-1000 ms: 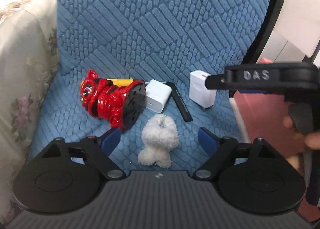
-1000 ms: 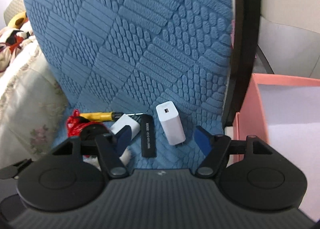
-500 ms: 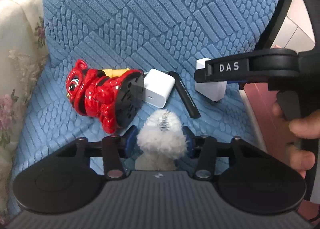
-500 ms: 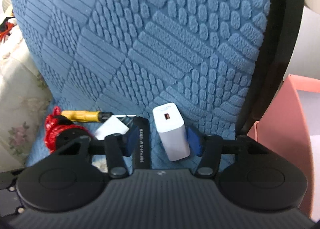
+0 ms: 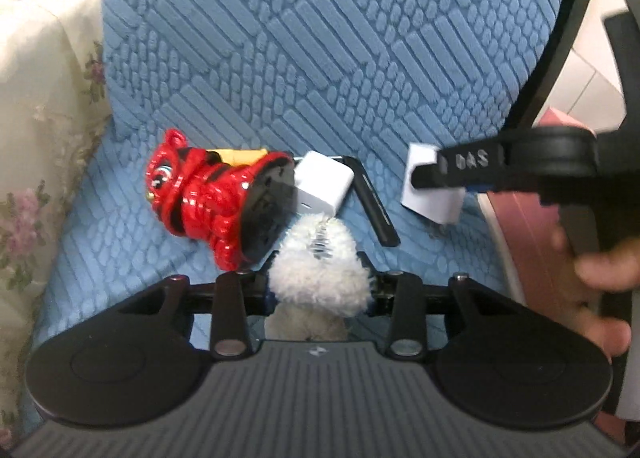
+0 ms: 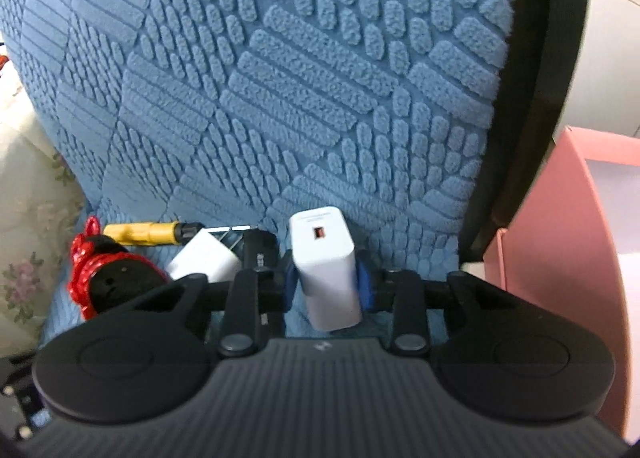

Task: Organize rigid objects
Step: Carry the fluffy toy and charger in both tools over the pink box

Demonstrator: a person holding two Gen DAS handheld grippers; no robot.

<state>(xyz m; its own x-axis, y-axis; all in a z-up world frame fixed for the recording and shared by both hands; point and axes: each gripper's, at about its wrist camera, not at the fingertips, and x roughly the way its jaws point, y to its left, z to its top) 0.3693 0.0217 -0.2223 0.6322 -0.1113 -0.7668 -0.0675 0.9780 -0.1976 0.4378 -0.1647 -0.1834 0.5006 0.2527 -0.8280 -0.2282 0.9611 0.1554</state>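
On the blue quilted chair seat my left gripper (image 5: 319, 292) is shut on a white fluffy plush toy (image 5: 318, 278). Just beyond it lie a red lion figurine (image 5: 208, 199), a white square charger (image 5: 323, 187), a black stick (image 5: 374, 205) and a yellow-handled screwdriver (image 5: 240, 154). My right gripper (image 6: 325, 285) is shut on a taller white charger (image 6: 326, 264); that gripper shows as a black arm (image 5: 508, 163) in the left wrist view, over the same charger (image 5: 430, 193). The lion (image 6: 104, 278), square charger (image 6: 204, 258) and screwdriver (image 6: 148, 233) sit at the left of the right wrist view.
A pink box (image 6: 576, 266) with a white inside stands right of the chair, past its black frame (image 6: 536, 97). A floral cream cloth (image 5: 36, 137) lies to the left. The blue chair back (image 5: 320, 37) rises close behind the objects.
Both grippers went from open to shut: the left closed on the plush toy, the right on the tall white charger. Both moved forward and lower toward the seat.
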